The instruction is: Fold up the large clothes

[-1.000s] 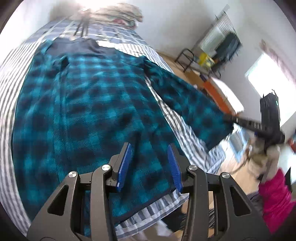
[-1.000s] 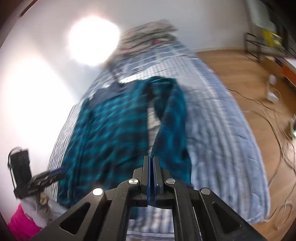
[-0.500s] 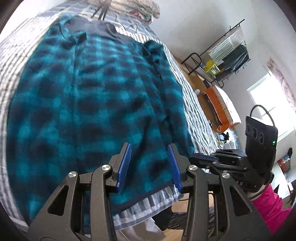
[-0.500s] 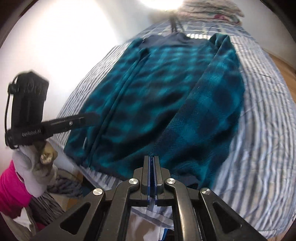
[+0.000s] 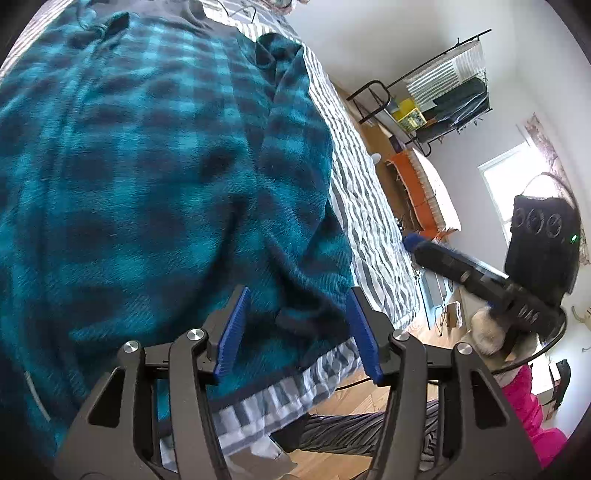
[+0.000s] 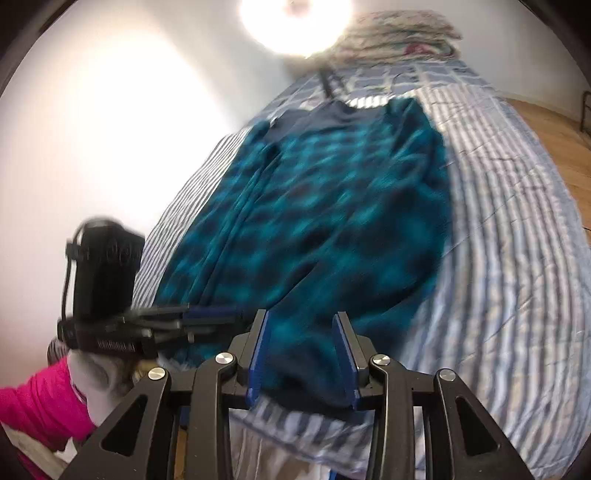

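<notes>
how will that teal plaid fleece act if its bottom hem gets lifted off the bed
The teal plaid fleece looks soft and thick, already rumpled, so it would likely sag and drape rather than hold shape. Its fuzzy pile probably grips the blue pads well. The folded-in sleeve may slide off when lifted.

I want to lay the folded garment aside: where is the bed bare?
Bare striped bedspread runs between the teal plaid garment and the floor-side edge. Crowded: the pile at the head, and the wall side, where the garment nearly reaches the edge.

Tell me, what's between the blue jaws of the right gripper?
In the right wrist view, the right gripper frames the bottom edge of the teal plaid garment, lying on the striped bed cover. The jaws are opening, not pinching it.
</notes>
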The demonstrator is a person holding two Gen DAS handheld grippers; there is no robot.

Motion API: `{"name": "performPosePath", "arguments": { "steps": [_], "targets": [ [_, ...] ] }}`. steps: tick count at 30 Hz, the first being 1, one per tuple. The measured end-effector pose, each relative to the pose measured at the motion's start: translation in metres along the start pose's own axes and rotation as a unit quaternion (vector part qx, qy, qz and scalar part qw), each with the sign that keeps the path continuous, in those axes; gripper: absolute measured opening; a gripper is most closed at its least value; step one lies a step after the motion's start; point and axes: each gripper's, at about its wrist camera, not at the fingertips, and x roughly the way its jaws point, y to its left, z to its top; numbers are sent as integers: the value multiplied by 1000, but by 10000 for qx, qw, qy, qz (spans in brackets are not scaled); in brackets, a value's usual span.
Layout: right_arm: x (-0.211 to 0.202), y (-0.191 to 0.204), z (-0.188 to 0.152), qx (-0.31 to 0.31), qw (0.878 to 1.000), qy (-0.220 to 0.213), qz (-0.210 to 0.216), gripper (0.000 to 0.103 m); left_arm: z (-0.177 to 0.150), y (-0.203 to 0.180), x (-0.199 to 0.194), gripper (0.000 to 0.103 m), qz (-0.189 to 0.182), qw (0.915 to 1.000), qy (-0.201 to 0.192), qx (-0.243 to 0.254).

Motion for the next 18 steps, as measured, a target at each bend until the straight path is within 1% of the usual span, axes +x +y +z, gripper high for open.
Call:
{"name": "performPosePath", "arguments": {
  "steps": [3, 6, 8, 10, 11, 12, 15, 16, 18],
  "targets": [
    [-3, -12, 16, 73, 9999, -69, -21, 41, 7, 5, 10, 55, -127, 9995, 46, -297],
    [1, -26, 41, 57, 9993, -166, -318, 43, 12, 10, 23, 55, -351, 9980, 156, -504],
    [6, -35, 59, 59, 9990, -191, -410, 44, 13, 10, 32, 53, -351, 9976, 275, -536],
    [15, -45, 85, 7, 9978, -239, -621, 45, 10, 10, 40, 24, -381, 9970, 383, -557],
    [15, -48, 91, 26, 9976, -250, -653, 46, 9, 11, 43, 2, -336, 9970, 401, -569],
    [21, -56, 106, 92, 9972, -270, -696, 46, 8, 10, 45, 2, -299, 9974, 387, -531],
    [38, -73, 136, 210, 9953, -286, -906, 46, 1, 5, 45, 1, -322, 9984, 297, -362],
    [47, -83, 150, 325, 9947, -269, -937, 47, -2, 3, 43, 1, -352, 9984, 282, -327],
    [58, -95, 168, 476, 9939, -278, -957, 47, -6, 0, 40, 1, -382, 9986, 267, -248]
  ]
}}
